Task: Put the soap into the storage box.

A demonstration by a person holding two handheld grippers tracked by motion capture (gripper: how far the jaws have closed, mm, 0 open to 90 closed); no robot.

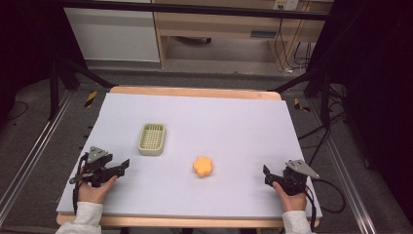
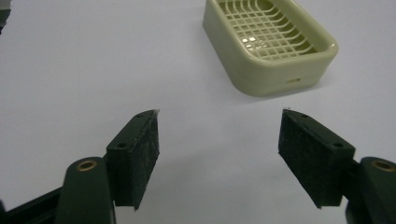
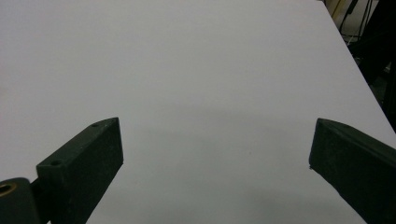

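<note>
Tools rest wide apart-jawed at the bench's [image 1: 234,117] near corners, left tool [image 1: 122,165] facing the soap dish [image 1: 152,139], right tool [image 1: 266,174] nearer the orange sponge [image 1: 203,166], seemingly poised to start.

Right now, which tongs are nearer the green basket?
Left. The left tongs sit open just beside the green basket, toward the person. The right tongs, also open, rest far across the table, beyond the orange piece.
</note>
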